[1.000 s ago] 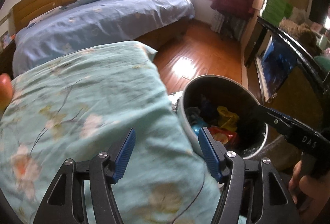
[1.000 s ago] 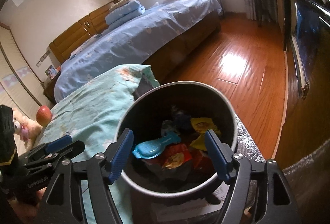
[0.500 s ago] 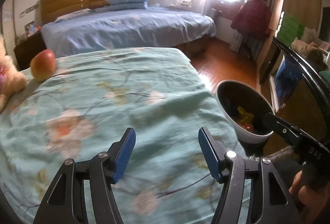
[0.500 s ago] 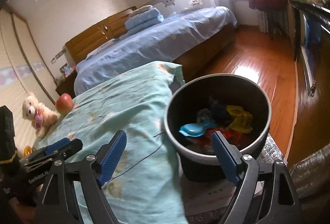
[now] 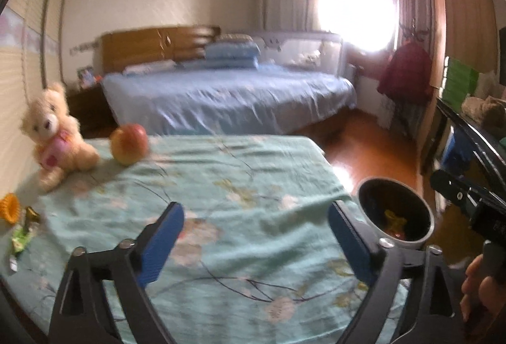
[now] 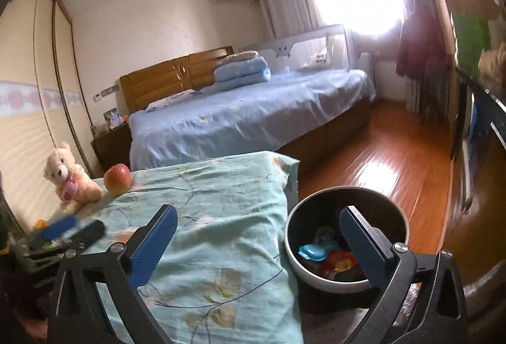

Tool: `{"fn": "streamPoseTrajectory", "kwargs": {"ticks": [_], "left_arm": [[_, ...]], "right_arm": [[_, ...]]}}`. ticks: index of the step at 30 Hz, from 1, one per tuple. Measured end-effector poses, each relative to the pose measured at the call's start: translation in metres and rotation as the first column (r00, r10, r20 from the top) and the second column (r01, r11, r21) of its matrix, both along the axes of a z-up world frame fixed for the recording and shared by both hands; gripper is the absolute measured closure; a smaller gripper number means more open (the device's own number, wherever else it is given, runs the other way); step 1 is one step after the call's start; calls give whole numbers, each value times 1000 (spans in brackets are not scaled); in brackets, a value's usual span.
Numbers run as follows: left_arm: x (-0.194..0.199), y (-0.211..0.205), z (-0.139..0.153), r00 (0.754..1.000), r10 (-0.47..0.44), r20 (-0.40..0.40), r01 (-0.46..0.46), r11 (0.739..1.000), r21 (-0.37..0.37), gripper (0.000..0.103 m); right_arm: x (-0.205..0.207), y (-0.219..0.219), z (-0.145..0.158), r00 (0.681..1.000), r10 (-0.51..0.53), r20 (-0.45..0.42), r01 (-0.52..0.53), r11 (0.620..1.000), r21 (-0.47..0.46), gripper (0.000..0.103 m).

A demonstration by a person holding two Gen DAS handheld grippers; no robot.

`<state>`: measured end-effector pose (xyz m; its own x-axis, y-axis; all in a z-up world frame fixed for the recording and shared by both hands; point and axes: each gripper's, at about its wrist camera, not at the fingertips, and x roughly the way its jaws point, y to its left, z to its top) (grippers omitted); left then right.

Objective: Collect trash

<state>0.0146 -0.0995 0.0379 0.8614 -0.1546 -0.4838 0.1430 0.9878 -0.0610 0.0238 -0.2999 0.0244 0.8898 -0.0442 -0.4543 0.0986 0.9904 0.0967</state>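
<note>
Trash: both grippers carry none; some lies in the bin (image 6: 344,244), some is left on the cloth (image 5: 240,185).
Left gripper (image 5: 253,236): jaws have just been opening and stand wide, nothing between them, over the flowered cloth.
Right gripper (image 6: 257,239): jaws have just been opening, wide and empty; one finger over the cloth, the other in front of the bin's mouth.
Bin contents: a blue piece (image 6: 314,250), red and yellow wrappers; in the left view only a yellow scrap (image 5: 393,222) shows.
Done: several pieces binned.
Left to do: a green wrapper (image 5: 20,239) and a small dark scrap (image 5: 31,212) at the cloth's left edge, near an orange thing (image 5: 9,208) too blurred to name.
Probably not trash: bear (image 5: 53,135) and apple (image 5: 128,143), side by side at the far left.
Judgement: well along, not finished; the wrappers lie well apart from the bin.
</note>
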Motion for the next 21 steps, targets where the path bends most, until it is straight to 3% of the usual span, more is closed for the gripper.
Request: {"fn": "streamPoseTrajectory", "kwargs": {"ticks": [8,21], "left_arm": [[-26,-6,-22,991,95,96,-102,992,72,4],[-31,-12,-33,979,137,153,-152,985,85,1]], "right_arm": [[1,8,-35,999,-32,7,32,999,-24,0],[-6,23,-35,999,-6,54,10,996,-88,0]]}}
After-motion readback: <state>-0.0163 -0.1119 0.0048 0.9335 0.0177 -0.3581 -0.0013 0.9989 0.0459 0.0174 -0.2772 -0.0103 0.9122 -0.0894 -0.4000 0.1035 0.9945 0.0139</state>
